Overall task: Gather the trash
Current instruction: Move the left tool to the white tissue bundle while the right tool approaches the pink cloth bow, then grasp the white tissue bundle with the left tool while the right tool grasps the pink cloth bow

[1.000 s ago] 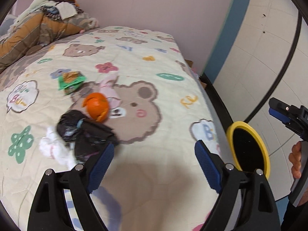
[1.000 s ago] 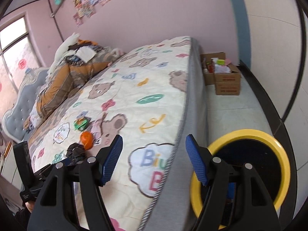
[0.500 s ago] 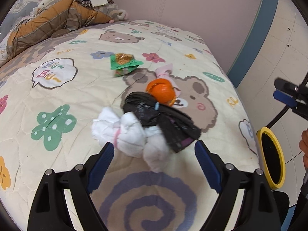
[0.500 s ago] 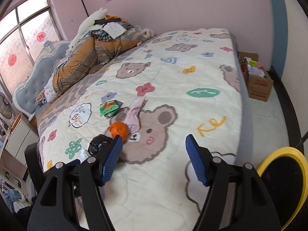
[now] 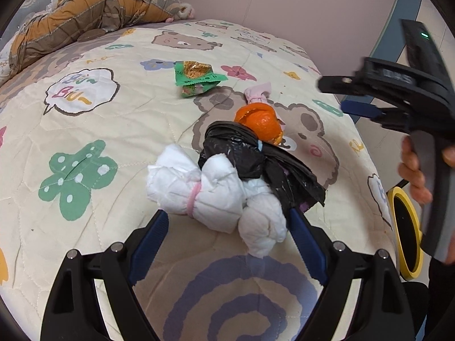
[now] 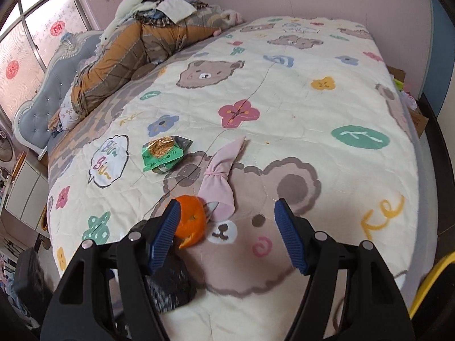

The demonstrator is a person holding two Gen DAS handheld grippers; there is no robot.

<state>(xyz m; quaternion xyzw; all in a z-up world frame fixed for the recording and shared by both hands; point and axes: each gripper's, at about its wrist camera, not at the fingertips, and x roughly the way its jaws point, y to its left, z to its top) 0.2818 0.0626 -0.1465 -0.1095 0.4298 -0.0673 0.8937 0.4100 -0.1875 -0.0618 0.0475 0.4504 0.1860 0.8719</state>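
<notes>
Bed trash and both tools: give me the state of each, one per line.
left tool: open, straddling the white wad
right tool: open, empty
white tissue wad: crumpled, banded in pink, lying on the quilt
black bag: crumpled, lying against the wad
orange peel: hollow, lying loose
green wrapper: torn open
pink cloth: tied

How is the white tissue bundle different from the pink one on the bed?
The white tissue bundle is bulkier and lies against the black bag, close in front of the left gripper. The pink bundle is slimmer, lying next to the orange peel, farther up the bed. Each is cinched with a pink band.
</notes>
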